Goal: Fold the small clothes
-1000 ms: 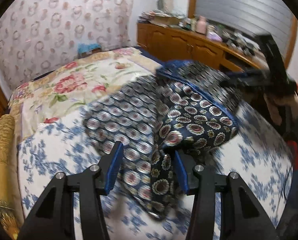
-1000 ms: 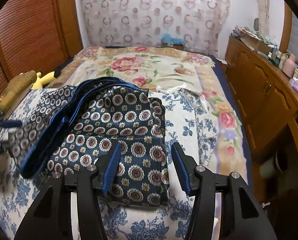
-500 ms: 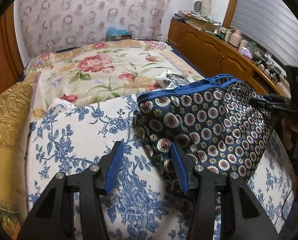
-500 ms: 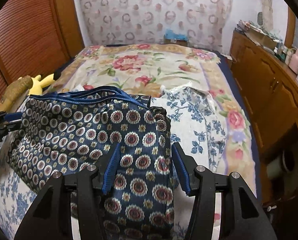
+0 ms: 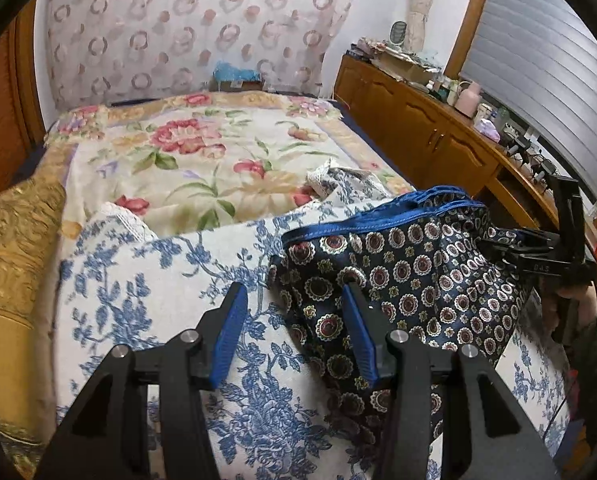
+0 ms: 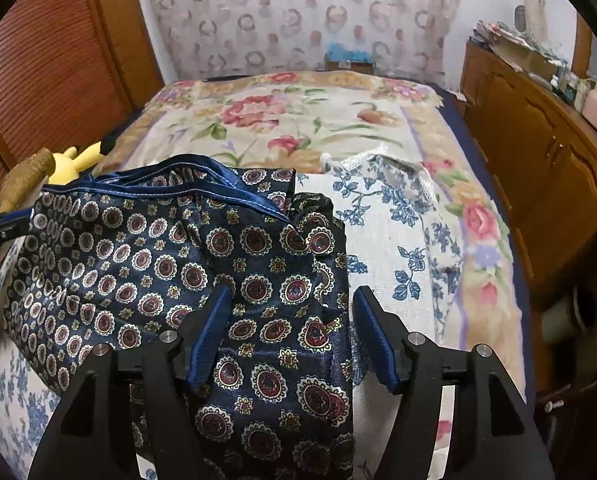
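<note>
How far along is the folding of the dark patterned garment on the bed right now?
Done: the navy medallion-print garment lies doubled over on the blue-and-white floral cloth, blue waistband at the far edge. In hand: the right claw is opening with fabric between its jaws; the left claw stands open at the garment's edge. Left: it looks bulky and rumpled, so probably another fold and smoothing.

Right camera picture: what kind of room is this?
Most likely a bedroom in a home. There is a bed under a flowery blanket, a wooden cabinet crowded with bottles and papers, and a yellow plush toy by the wall.
</note>
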### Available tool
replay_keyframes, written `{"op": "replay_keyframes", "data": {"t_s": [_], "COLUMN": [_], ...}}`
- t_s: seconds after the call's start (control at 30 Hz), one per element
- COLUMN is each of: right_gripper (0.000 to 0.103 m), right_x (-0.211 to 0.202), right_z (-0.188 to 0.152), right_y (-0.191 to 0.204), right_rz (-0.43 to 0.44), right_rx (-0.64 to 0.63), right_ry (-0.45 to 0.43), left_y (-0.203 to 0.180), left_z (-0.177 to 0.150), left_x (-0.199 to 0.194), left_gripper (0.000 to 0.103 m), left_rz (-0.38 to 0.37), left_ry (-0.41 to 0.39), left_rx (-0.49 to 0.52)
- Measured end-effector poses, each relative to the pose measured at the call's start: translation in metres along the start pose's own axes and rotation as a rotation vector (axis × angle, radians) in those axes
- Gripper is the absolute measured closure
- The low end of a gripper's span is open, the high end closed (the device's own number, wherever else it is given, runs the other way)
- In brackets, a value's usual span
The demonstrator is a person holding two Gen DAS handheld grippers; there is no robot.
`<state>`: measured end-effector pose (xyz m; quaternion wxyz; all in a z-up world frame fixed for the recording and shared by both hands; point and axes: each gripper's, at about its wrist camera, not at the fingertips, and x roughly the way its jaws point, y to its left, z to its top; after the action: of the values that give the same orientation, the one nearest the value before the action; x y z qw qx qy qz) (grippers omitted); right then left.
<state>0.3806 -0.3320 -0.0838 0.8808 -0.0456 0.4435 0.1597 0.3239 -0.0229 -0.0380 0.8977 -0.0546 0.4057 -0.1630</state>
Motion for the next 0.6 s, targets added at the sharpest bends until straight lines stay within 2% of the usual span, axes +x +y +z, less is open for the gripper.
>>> {"op": "replay_keyframes", "data": {"t_s": [0.23,0.4,0.6], "right_gripper": [0.028,0.023,0.023], "right_x": [0.006,0.009,0.009], "right_z": [0.004,0.007,0.005], "right_y": [0.001,-0.001,-0.002], "right_rz": [-0.024,-0.026,-0.010], "right_rx": [-0.011,-0.008,-0.008], "right_ry": [-0.013,-0.024,-0.032], "left_y": [-0.001,0.003,0.005], "left_z": [0.007,0.007,0.004], "left_x": [-0.005,0.022,0.046], "left_gripper": [0.055,0.055,0.055], "left_rz": [-0.032,-0.013,0.004], "left_ry": [-0.018,0.049,0.113], "left_rx": [0.010,-0.004,0.002]}}
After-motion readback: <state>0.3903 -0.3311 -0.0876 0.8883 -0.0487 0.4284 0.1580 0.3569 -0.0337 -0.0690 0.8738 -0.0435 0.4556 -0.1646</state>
